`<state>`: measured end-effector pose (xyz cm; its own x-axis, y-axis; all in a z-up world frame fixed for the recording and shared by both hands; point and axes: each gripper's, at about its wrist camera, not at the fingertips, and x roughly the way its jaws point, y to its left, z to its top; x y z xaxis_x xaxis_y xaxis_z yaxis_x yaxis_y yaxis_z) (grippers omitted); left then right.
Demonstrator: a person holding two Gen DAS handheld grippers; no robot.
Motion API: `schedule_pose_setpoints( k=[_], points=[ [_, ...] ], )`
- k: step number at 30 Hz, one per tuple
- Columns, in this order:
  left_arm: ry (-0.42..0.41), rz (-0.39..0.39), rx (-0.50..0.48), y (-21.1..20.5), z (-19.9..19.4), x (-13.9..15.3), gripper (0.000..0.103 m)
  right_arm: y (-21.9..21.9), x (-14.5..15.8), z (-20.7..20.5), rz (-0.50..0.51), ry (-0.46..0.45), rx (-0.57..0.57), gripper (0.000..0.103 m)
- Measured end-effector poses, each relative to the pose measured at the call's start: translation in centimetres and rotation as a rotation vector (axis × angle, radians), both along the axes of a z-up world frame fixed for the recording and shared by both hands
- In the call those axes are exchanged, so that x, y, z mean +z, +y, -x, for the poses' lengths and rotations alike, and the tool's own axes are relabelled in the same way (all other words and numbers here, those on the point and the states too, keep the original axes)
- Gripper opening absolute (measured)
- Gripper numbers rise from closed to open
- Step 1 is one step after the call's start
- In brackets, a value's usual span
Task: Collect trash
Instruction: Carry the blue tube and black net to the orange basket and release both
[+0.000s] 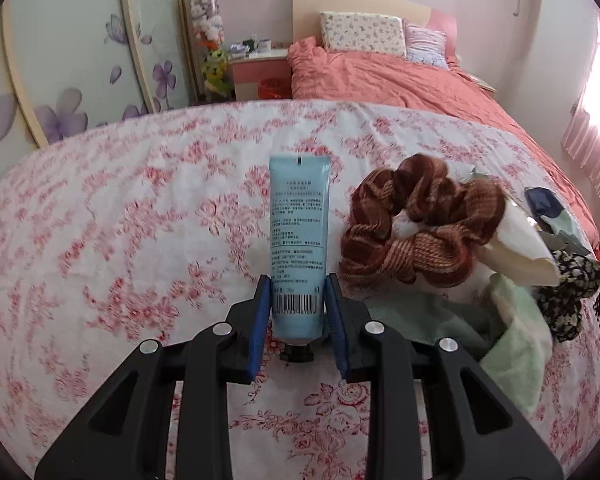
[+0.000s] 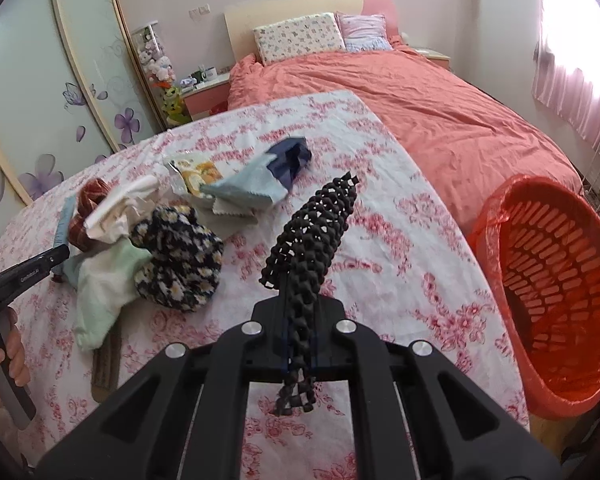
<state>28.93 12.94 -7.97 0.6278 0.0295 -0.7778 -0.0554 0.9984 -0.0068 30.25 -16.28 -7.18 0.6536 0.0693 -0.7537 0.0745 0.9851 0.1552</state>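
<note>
Tube, light & squashy, pinched by left gripper nr cap, frame centre; right gripper clamps floppy black mesh.

Coral-covered bed, floral pillow, pink curtain.

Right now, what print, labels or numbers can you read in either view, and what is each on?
"GenRobot.AI", approximately, small white print: on the side of the left gripper.
Light blue tube, held between the left gripper's fingers: many lines of small print and a barcode with digits, all too blurred to read.
Snack wrapper: picture only, nothing legible.
</note>
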Motion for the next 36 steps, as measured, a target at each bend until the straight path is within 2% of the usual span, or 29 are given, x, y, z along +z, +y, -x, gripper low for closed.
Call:
schedule_pose_setpoints(
  k=[4,14,20,30,33,36],
  points=[
    [0.011,0.031,0.017,0.6,0.4,-0.4,0.028,-0.1,-0.9,-0.3,0.0,0.016,-0.004,0.008],
    [-0.01,0.005,0.014,0.3,2.1,-0.7,0.027,0.2,-1.7,-0.5,-0.013,0.033,0.005,0.008],
    [-0.028,0.017,0.007,0.4,2.6,0.1,0.027,0.2,0.0,0.4,-0.018,-0.004,0.011,0.008],
    [-0.125,-0.013,-0.014,-0.5,4.2,3.8,0.026,0.0,3.5,2.5,-0.032,-0.08,0.017,0.008],
    [-0.115,0.026,-0.012,-0.6,4.4,4.1,0.026,-0.3,4.0,3.2,-0.036,-0.088,0.017,0.008],
    [-0.143,0.023,-0.03,-1.5,5.2,5.3,0.026,-0.7,4.8,3.8,-0.038,-0.103,0.015,0.008]
  ],
)
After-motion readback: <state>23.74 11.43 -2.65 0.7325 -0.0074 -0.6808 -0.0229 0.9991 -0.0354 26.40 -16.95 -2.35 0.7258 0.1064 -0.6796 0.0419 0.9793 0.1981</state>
